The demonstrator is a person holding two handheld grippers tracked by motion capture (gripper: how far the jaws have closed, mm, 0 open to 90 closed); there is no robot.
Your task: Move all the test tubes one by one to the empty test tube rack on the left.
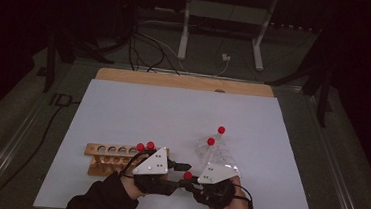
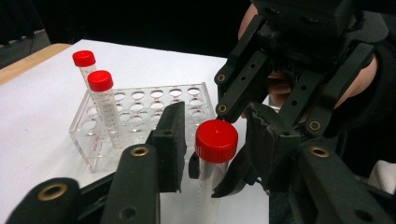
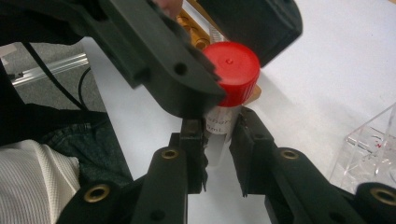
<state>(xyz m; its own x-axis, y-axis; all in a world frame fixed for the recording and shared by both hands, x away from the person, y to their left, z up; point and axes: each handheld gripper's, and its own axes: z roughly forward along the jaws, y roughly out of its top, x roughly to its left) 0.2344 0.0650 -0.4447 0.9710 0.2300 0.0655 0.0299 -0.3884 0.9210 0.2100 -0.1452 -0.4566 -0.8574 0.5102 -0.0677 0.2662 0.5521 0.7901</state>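
Tube (image 2: 212, 161) with a red cap (image 3: 232, 71) sits upright between the two grippers, near edge of the white mat (image 1: 172, 113), roughly centre.

Right gripper (image 3: 218, 144): jaws pinched on the tube body below the cap, printed label just visible between the pads. Firm grip.

Left gripper (image 2: 215, 140): jaws flank the red cap, one each side. In the right gripper view one pad overlaps the cap edge and the far pad sits just behind it. In the left gripper view a small gap shows on either side of the cap. Can't tell whether the pads actually press.

Both hands are close together in the high view; the red cap shows between the grey plates.

Clear plastic rack (image 2: 140, 116) just beyond and right of the hands, with two red-capped tubes (image 2: 105, 109) standing in it at its far side.

Wooden rack (image 1: 106, 158) to the left, near edge, partly under the left hand; two more red caps (image 1: 145, 146) at its right end.
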